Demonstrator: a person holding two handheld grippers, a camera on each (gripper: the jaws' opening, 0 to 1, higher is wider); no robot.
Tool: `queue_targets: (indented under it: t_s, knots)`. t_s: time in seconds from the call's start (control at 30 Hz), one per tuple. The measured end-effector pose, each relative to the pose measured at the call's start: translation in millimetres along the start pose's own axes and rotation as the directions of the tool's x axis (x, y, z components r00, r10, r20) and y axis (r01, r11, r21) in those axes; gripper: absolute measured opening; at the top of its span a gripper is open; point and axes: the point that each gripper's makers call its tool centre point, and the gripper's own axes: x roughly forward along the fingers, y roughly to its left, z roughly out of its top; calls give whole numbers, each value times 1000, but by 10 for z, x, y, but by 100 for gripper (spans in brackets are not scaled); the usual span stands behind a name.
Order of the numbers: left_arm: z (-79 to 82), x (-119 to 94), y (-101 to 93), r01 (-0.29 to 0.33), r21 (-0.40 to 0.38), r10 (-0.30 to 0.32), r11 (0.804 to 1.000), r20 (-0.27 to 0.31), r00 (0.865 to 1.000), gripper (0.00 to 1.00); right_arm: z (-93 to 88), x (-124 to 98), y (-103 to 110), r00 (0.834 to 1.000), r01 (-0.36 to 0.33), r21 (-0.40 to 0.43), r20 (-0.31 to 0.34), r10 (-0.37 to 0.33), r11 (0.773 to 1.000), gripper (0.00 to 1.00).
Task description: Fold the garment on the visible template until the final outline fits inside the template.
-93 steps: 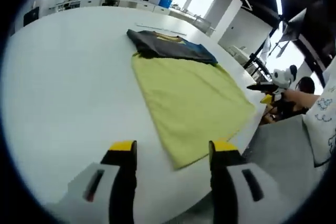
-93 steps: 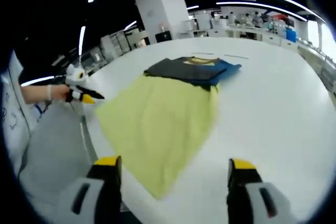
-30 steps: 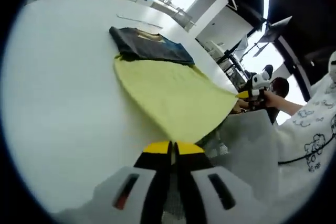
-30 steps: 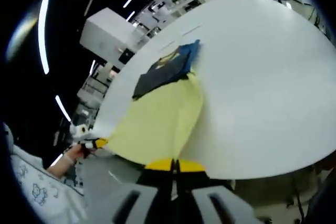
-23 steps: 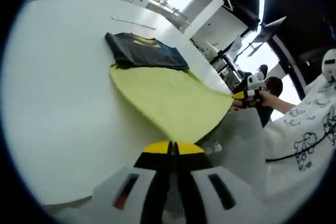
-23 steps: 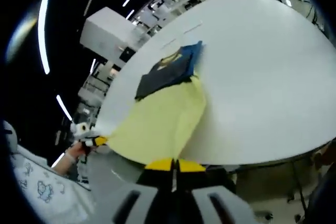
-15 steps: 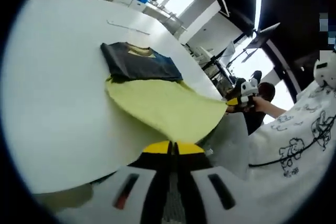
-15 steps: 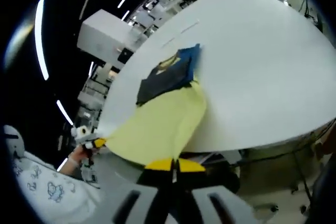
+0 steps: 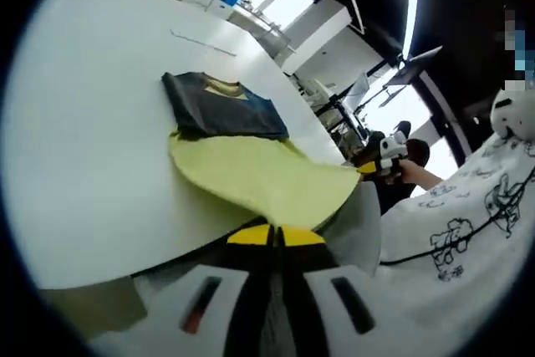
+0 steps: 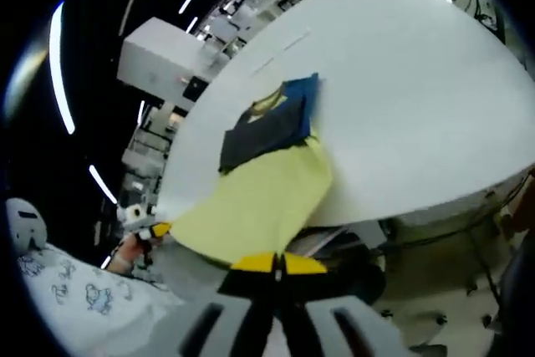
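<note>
A folded dark garment with a blue part and a yellow collar lies on the far end of a yellow cloth on the white table. My left gripper is shut on the cloth's near corner, held off the table's edge. The right gripper holds the other near corner at the right. In the right gripper view the garment rests on the yellow cloth. My right gripper is shut on its corner, and the left gripper pinches the far-left corner.
A thin strip lies on the table beyond the garment. The person's white printed clothing is at the right. A white cabinet and lab benches stand behind the table. Floor shows under the table's near edge.
Both grippers, open above the cloth earlier, have shut on its near corners. They have drawn back and lifted the cloth's near edge past the table's edge.
</note>
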Motion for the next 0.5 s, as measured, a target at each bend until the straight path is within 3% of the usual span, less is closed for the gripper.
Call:
queue_targets:
  t_s: [0.1,0.23,0.33,0.5]
  knots:
    - [167,19,4,7,14,-8,1000,23,1000,0,139,5,55,1000,-14,12,28,14,1000,0]
    - [473,65,55,6,52,-9,999,55,998,0,474,10,165,994,-54,19,96,52,998,0]
    - [818,115,119,14,42,-20,999,150,988,0,805,23,238,988,-70,-1,139,70,998,0]
    - [1283,212,358,-24,37,14,999,243,970,0,1300,151,296,978,-88,-38,187,94,995,0]
